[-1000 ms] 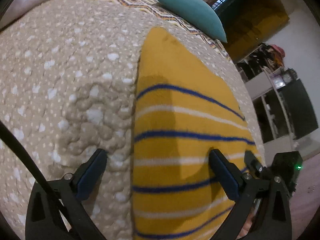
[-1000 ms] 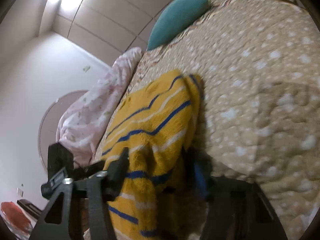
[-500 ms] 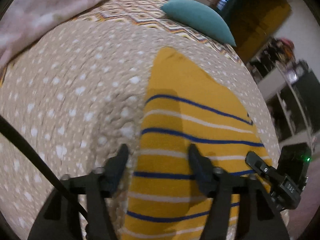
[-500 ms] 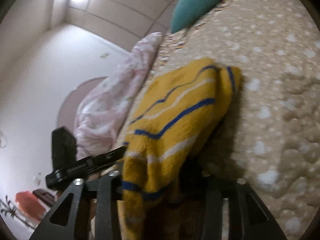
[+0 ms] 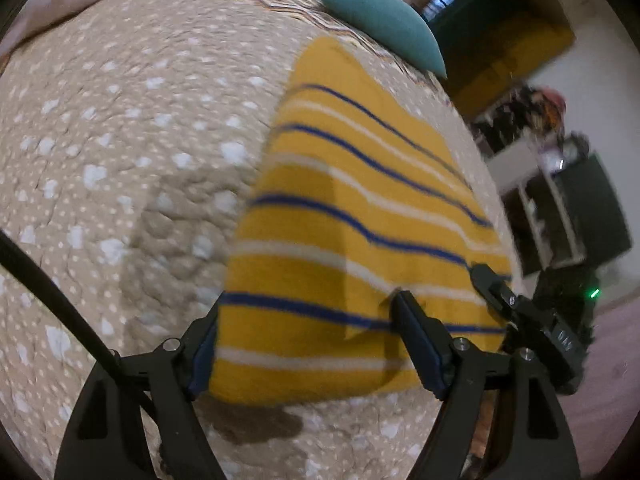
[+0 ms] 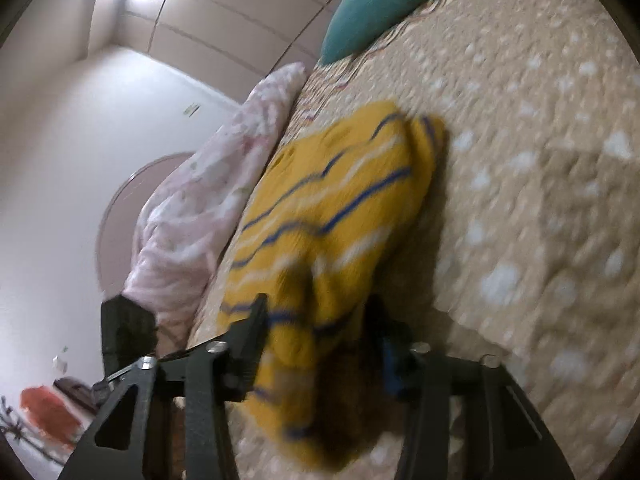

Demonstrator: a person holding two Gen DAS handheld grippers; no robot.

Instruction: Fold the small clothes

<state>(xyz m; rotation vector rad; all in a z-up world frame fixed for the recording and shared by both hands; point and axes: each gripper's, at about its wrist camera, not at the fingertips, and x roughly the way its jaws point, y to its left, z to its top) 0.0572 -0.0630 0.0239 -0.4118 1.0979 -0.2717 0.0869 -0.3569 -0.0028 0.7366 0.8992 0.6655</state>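
Note:
A yellow garment (image 5: 352,208) with blue and white stripes lies on the beige dotted bedspread (image 5: 100,140). Its near edge is raised off the bed and casts a shadow. My left gripper (image 5: 308,332) spans that edge: the cloth reaches from pad to pad and creases at the right pad, while the jaws ease open. One of the right gripper's fingers (image 5: 490,282) shows at the garment's right corner. In the right wrist view the garment (image 6: 332,220) is bunched and lifted. My right gripper (image 6: 316,320) is closing on the fold, and cloth fills the gap.
A teal pillow (image 5: 380,24) (image 6: 376,4) lies at the head of the bed. Pink floral bedding (image 6: 200,208) is heaped along one side. Shelves and dark furniture (image 5: 560,208) stand past the bed's right edge. A black cable (image 5: 52,292) crosses the left wrist view.
In the left view the jaws narrowed onto the garment's left part, and its near edge now shows, raised off the bedspread. In the right view the cloth has bunched and risen between narrower jaws.

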